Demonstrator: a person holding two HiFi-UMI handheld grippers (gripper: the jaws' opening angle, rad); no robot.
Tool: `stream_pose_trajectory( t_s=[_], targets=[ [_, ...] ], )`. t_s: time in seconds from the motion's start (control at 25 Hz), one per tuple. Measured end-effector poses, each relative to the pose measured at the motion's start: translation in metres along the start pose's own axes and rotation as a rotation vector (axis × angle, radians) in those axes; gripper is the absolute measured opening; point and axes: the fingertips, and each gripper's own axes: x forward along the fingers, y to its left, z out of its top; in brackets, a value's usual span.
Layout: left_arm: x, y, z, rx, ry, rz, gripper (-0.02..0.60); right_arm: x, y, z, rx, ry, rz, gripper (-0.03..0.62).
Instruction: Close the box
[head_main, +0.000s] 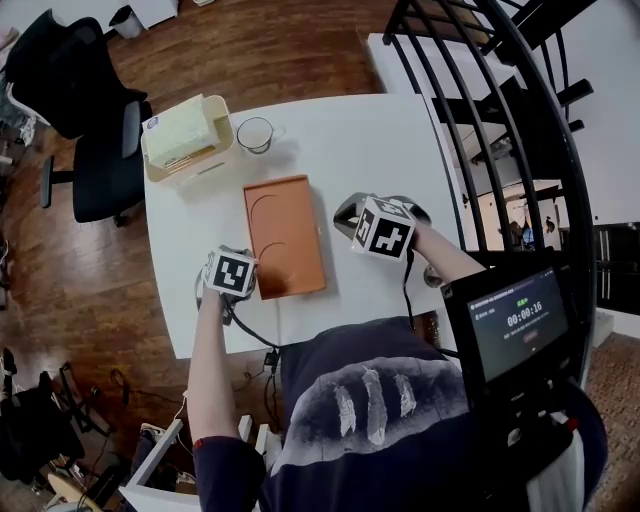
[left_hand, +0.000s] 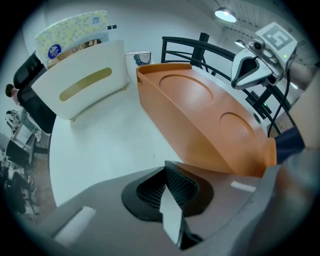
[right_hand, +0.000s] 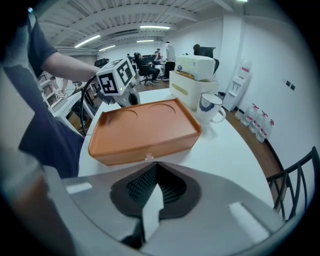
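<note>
An orange flat box (head_main: 285, 235) lies in the middle of the white table (head_main: 370, 140), its lid with two round recesses lying flat on top. My left gripper (head_main: 231, 272) is at the box's near left corner, and its jaws are shut and hold nothing. In the left gripper view the box (left_hand: 210, 115) runs away to the right of the left gripper (left_hand: 166, 170). My right gripper (head_main: 372, 224) is just off the box's right side, also shut and holding nothing. The right gripper view shows the box's long side (right_hand: 145, 127), with a small clasp, just ahead of the right gripper (right_hand: 154, 169).
A cream tissue holder (head_main: 187, 135) and a glass mug (head_main: 256, 134) stand at the table's far left. A black office chair (head_main: 90, 120) is left of the table. A black railing (head_main: 480, 90) rises on the right. A cable runs off the table's near edge.
</note>
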Motion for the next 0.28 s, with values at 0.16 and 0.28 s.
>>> stream_pose_trajectory(
  t_s=[0.16, 0.28],
  targets=[
    [-0.003, 0.003, 0.006, 0.008, -0.016, 0.013, 0.015, 0.000, -0.003, 0.007, 0.003, 0.001, 0.006, 0.005],
    [-0.009, 0.006, 0.011, 0.020, -0.008, 0.027, 0.015, -0.001, -0.004, 0.012, 0.003, -0.006, 0.020, 0.005]
  ],
)
